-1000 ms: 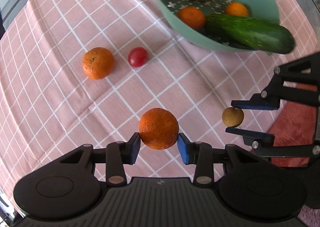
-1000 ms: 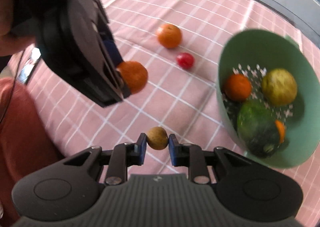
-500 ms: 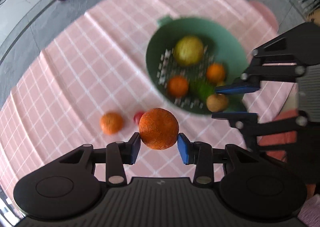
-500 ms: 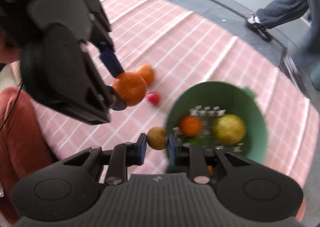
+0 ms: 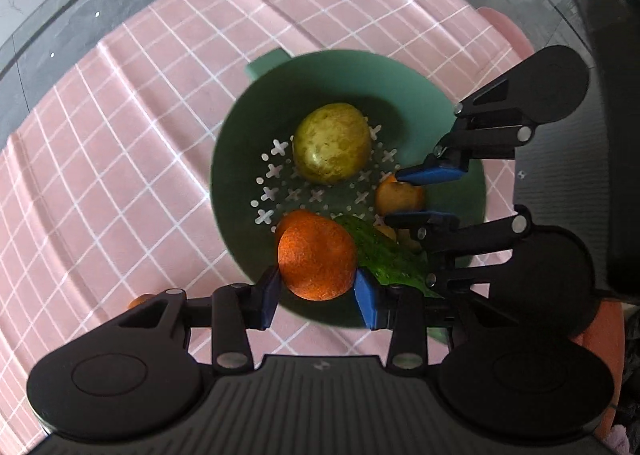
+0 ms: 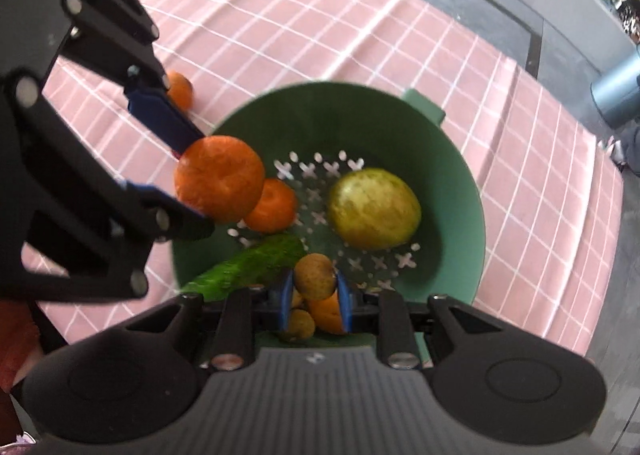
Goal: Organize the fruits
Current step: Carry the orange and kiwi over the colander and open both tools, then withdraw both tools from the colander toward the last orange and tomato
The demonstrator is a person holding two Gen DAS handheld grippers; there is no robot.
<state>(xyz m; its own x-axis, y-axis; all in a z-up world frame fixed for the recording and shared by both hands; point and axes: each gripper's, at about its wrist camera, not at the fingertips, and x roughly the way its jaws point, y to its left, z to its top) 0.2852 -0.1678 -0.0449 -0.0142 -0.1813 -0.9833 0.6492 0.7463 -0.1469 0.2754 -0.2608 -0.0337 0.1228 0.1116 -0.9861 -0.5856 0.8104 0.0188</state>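
Observation:
My left gripper [image 5: 316,289] is shut on an orange [image 5: 317,259] and holds it over the near rim of the green colander [image 5: 232,159]. My right gripper [image 6: 315,295] is shut on a small brown fruit [image 6: 315,276] and holds it above the colander [image 6: 452,159]. The right gripper also shows in the left wrist view [image 5: 420,195], over the colander's right side. Inside lie a yellow-green fruit [image 5: 331,142], a cucumber [image 6: 248,265], an orange [image 6: 272,207] and small fruits under my right gripper.
The colander stands on a pink checked tablecloth [image 5: 120,159]. One more orange [image 6: 180,89] lies on the cloth left of the colander, partly behind the left gripper. Grey floor runs beyond the table's far edge.
Both grippers have moved with their fruits from above the cloth to above the colander. The colander now fills the middle of both views.

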